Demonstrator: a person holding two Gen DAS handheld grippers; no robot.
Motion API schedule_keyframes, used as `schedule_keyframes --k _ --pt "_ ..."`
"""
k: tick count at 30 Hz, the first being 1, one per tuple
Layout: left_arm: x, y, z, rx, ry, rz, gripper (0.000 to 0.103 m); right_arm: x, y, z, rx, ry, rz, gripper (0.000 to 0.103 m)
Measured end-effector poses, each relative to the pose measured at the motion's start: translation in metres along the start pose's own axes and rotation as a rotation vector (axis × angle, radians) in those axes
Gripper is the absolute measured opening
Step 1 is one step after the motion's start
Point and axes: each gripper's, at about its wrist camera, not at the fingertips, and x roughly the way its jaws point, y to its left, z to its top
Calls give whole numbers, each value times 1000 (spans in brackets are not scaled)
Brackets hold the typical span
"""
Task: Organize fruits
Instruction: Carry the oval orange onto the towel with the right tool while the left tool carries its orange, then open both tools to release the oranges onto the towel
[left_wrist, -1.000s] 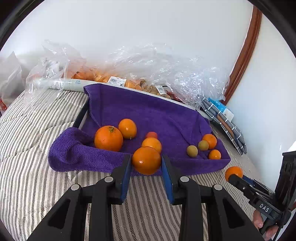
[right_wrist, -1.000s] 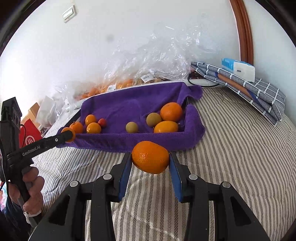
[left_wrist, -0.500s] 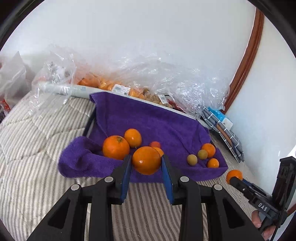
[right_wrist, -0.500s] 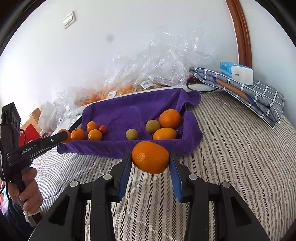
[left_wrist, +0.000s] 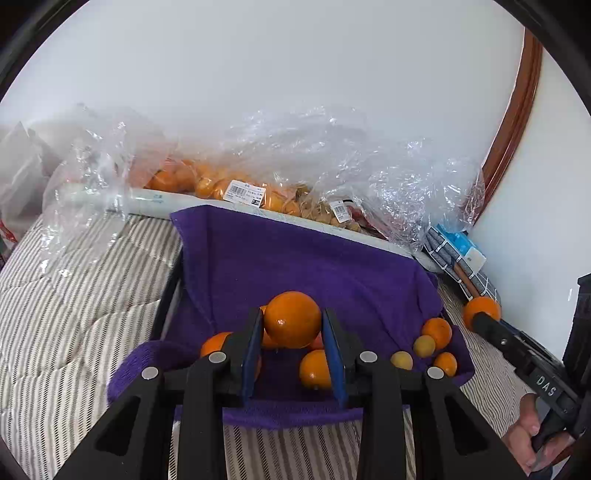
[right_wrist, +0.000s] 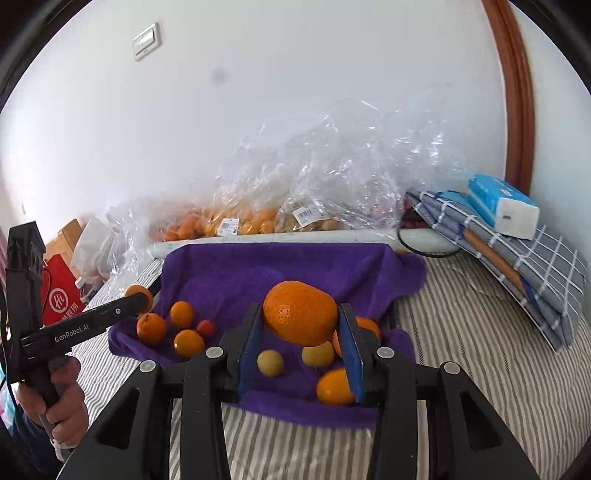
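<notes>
A tray lined with a purple towel (left_wrist: 295, 266) lies on the striped bed and holds several oranges and small yellow-green fruits. My left gripper (left_wrist: 292, 343) is shut on a round orange (left_wrist: 292, 319), held above the tray's left front part. My right gripper (right_wrist: 300, 339) is shut on a larger oval orange (right_wrist: 300, 312), held above the tray's right front part (right_wrist: 258, 280). In the right wrist view the left gripper (right_wrist: 138, 299) shows at the tray's left edge. In the left wrist view the right gripper (left_wrist: 482, 314) shows at the tray's right edge.
Clear plastic bags of oranges and other fruit (left_wrist: 258, 177) lie along the wall behind the tray. A folded checked cloth with a blue tissue pack (right_wrist: 502, 206) sits at the back right. A red bag (right_wrist: 61, 299) stands left of the bed.
Both grippers have moved forward and up with their oranges, from in front of the towel's near edge to over the tray. Both stay shut.
</notes>
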Motion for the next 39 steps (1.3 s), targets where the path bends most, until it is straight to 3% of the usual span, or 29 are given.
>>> schedule_keyframes --k 14,19,31,39 --pt "26 -7 -17 48 63 24 31 38 0 -24 11 110 38 41" --pt "27 -8 -17 55 60 33 31 41 7 -27 -43 113 -9 41" --pt "27 -8 -17 63 47 37 31 42 7 -29 -43 118 -4 41" --pt "21 -9 -19 60 21 21 48 31 8 -26 -46 62 -3 54"
